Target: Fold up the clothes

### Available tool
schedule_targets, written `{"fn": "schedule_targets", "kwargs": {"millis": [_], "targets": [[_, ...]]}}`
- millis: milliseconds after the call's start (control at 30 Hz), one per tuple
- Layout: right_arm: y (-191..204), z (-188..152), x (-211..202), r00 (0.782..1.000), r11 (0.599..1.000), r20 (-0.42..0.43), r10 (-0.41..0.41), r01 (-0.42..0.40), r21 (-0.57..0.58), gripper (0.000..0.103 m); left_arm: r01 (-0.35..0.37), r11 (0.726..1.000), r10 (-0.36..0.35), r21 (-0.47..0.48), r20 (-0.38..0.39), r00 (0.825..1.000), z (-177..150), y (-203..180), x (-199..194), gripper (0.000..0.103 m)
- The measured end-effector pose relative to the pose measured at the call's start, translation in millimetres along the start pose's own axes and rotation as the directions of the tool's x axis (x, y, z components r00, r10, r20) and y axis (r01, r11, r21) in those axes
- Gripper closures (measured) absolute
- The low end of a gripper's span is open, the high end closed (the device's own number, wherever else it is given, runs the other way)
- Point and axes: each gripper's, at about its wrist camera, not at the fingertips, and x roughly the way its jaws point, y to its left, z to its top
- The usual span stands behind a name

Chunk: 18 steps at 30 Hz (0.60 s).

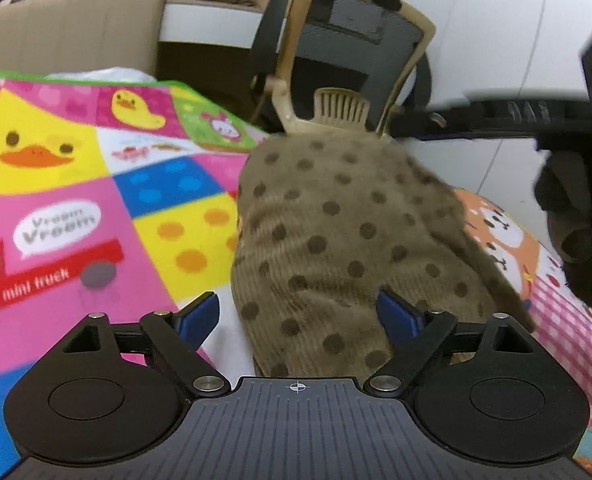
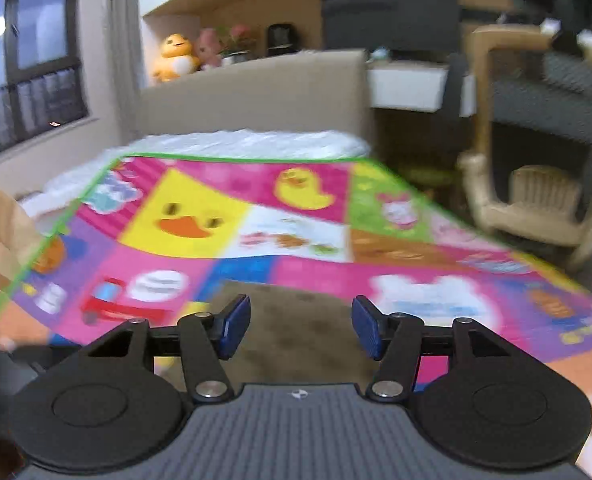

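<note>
left gripper (image 1: pixel 298 316) wide open, spotty brown cloth (image 1: pixel 336 240) between its fingers | right gripper (image 2: pixel 300 326) open, holding nothing | bare mat (image 1: pixel 75 184) toward 10 o'clock, chair (image 1: pixel 356 60) at 12

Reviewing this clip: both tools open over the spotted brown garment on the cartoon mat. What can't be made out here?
- Garment type: left wrist view shows only a bunched mound; its near edge is hidden behind the left tool.
- Garment in right wrist view: blurred, mostly behind the right tool.
- Mat pictures in the right wrist view: motion blur smears them.
- Dark object at right edge, left wrist view: cut off, unidentifiable.
</note>
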Motion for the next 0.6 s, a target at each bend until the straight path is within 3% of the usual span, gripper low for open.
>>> {"fn": "schedule_targets", "kwargs": {"millis": [100, 200, 400, 600], "targets": [[10, -11, 43, 0.996, 1.000, -0.085, -0.028, 0.027, -0.010, 0.045, 0.002, 1.000, -0.002, -0.028, 0.001, 1.000, -4, 7, 3, 0.008], [5, -25, 48, 0.999, 1.000, -0.046, -0.021, 0.022, 0.017, 0.039, -0.006, 0.999, 0.007, -0.043, 0.013, 1.000, -7, 11, 4, 0.006], [-6, -59, 16, 0.997, 0.999, 0.066, -0.031, 0.030, 0.015, 0.028, -0.009, 0.999, 0.010, -0.031, 0.026, 1.000, -14, 7, 5, 0.005], [-21, -89, -8, 0.993, 0.991, 0.112, 0.030, -0.044, 0.125, 0.025, -0.009, 0.999, 0.010, -0.053, 0.018, 1.000, -29, -5, -8, 0.005]]}}
